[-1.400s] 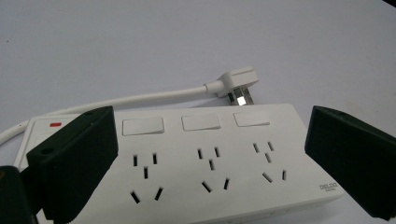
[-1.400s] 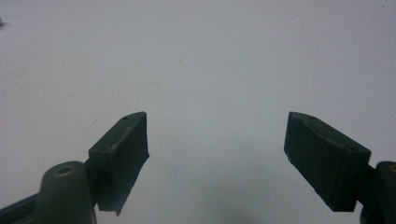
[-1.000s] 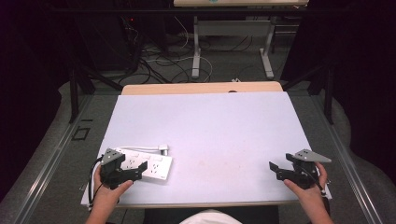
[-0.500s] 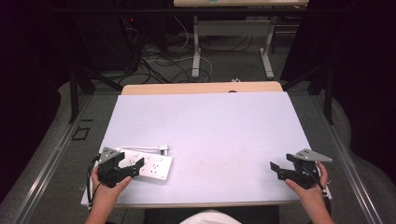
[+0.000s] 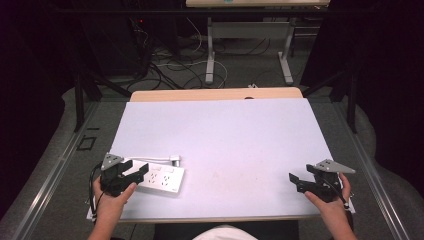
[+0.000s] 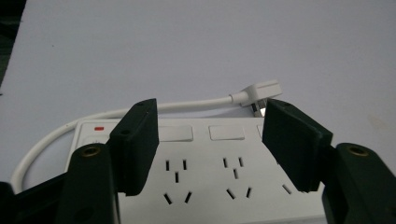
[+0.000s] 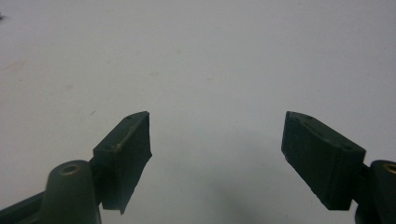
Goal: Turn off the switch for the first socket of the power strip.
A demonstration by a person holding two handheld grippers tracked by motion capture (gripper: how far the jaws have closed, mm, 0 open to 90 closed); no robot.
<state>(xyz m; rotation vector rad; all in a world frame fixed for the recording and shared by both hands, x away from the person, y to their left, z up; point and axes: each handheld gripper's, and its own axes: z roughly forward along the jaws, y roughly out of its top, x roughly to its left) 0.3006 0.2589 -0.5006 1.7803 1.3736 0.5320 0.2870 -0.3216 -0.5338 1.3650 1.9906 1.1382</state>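
Note:
A white power strip lies flat near the front left corner of the white table. Its white cable loops round behind it to a plug resting on the table. My left gripper is open just above the strip's left end. In the left gripper view its jaws stand either side of the power strip's sockets, with the plug beyond them. My right gripper is open near the front right corner. Between its jaws there is nothing but bare table.
A wooden strip borders the table's far edge. Beyond it, cables lie on the floor around the legs of another desk. Metal rails run along the floor on both sides.
My left gripper has edged slightly forward over the power strip's left end. The right gripper has barely moved.

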